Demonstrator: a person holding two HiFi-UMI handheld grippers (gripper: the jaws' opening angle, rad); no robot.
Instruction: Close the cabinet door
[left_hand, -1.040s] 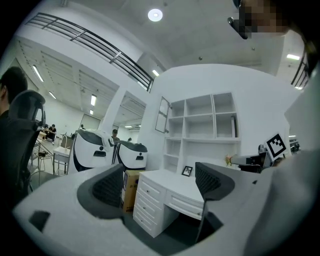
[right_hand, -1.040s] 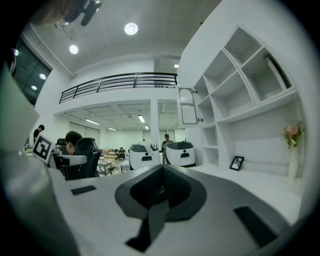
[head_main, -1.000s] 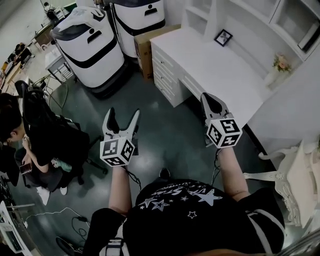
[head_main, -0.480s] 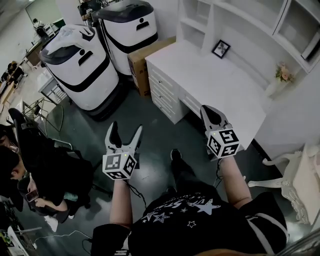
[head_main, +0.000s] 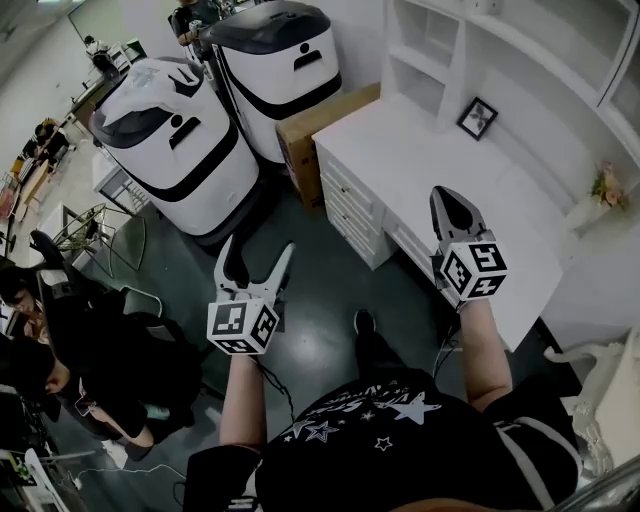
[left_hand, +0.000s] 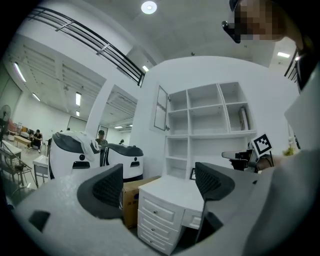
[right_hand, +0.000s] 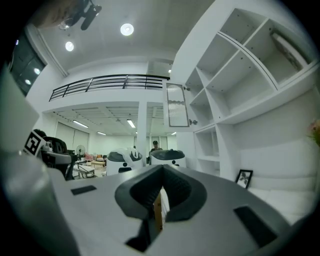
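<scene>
Left tongs (head_main: 255, 250) gaping, right tongs (head_main: 447, 200) pinched together (both empty), I'm risking slamming the cabinet door (right_hand: 177, 105) at twelve o'clock by shoving hard.

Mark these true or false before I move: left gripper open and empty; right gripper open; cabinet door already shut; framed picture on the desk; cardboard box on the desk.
1. The left gripper is open and empty. True.
2. The right gripper is open. False: its jaws are together, with nothing held.
3. The cabinet door is already shut. False: it stands swung out from the shelf unit.
4. A framed picture stands on the desk. True.
5. The cardboard box sits on the desk. False: it is on the floor beside the desk.
</scene>
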